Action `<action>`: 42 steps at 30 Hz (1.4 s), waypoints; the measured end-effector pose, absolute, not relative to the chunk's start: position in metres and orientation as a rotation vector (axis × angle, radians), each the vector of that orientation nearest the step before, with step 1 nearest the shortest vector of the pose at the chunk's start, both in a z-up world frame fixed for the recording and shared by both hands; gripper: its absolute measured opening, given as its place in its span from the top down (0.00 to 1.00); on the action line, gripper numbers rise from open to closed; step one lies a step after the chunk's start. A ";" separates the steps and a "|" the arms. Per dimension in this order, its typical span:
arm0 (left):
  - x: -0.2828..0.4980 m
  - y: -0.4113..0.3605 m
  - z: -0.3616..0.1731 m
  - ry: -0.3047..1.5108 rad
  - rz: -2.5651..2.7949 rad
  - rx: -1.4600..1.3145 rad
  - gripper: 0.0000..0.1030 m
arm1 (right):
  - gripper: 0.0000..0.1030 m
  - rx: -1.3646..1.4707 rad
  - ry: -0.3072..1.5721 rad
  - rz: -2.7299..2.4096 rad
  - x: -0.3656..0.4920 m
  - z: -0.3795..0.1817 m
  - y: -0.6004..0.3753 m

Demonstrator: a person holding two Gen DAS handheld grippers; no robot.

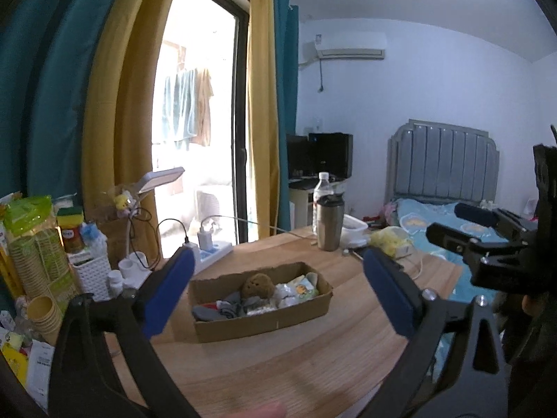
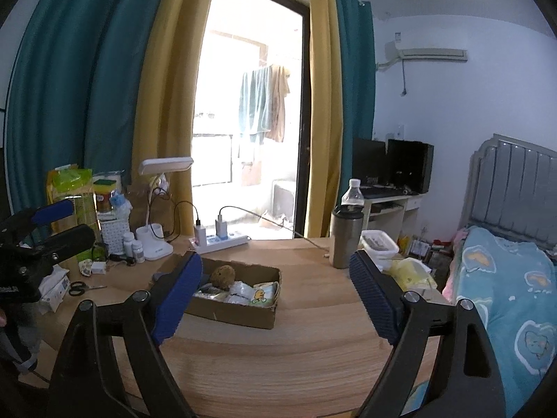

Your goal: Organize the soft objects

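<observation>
A shallow cardboard box (image 1: 264,325) sits in the middle of the wooden table (image 1: 313,365). It holds a brown sponge (image 1: 257,285), grey socks (image 1: 226,308) and white and green tissue packs (image 1: 299,289). The box also shows in the right wrist view (image 2: 240,310), with the sponge (image 2: 222,276) at its back. My left gripper (image 1: 278,296) is open and empty, held above the table in front of the box. My right gripper (image 2: 275,294) is open and empty, to the right of the left one, which appears at the left edge (image 2: 52,230).
A steel tumbler (image 1: 329,221) and a water bottle (image 1: 322,188) stand at the far table edge. A power strip (image 1: 209,250), a lamp (image 2: 163,174), a white basket (image 1: 88,273) and paper cups (image 1: 41,261) crowd the left side. A bed (image 2: 504,296) lies right.
</observation>
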State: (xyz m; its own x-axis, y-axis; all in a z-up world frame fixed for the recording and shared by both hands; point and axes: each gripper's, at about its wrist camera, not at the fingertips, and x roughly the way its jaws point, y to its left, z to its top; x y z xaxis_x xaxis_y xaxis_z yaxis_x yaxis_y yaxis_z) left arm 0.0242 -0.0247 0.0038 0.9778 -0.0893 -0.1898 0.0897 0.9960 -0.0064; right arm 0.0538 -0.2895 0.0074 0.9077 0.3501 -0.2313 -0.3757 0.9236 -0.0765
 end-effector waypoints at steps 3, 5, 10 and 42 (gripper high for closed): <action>0.018 -0.026 0.006 0.182 -0.095 -0.011 0.03 | 0.14 -0.120 0.202 0.370 0.048 0.010 -0.292; 0.017 -0.028 0.006 0.185 -0.104 -0.007 0.03 | 0.14 -0.122 0.196 0.367 0.047 0.013 -0.292; 0.008 -0.031 0.011 0.164 -0.108 -0.008 0.03 | 0.14 -0.127 0.178 0.360 0.040 0.018 -0.292; 0.004 -0.032 0.014 0.161 -0.097 -0.008 0.03 | 0.14 -0.143 0.184 0.367 0.034 0.019 -0.286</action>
State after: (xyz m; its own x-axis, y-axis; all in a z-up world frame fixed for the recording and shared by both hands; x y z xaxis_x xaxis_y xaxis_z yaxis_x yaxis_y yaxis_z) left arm 0.0038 -0.0322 0.0139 0.9825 -0.0966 -0.1595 0.0954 0.9953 -0.0153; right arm 0.0341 -0.2860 0.0189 0.9172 0.3421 -0.2043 -0.3681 0.9238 -0.1052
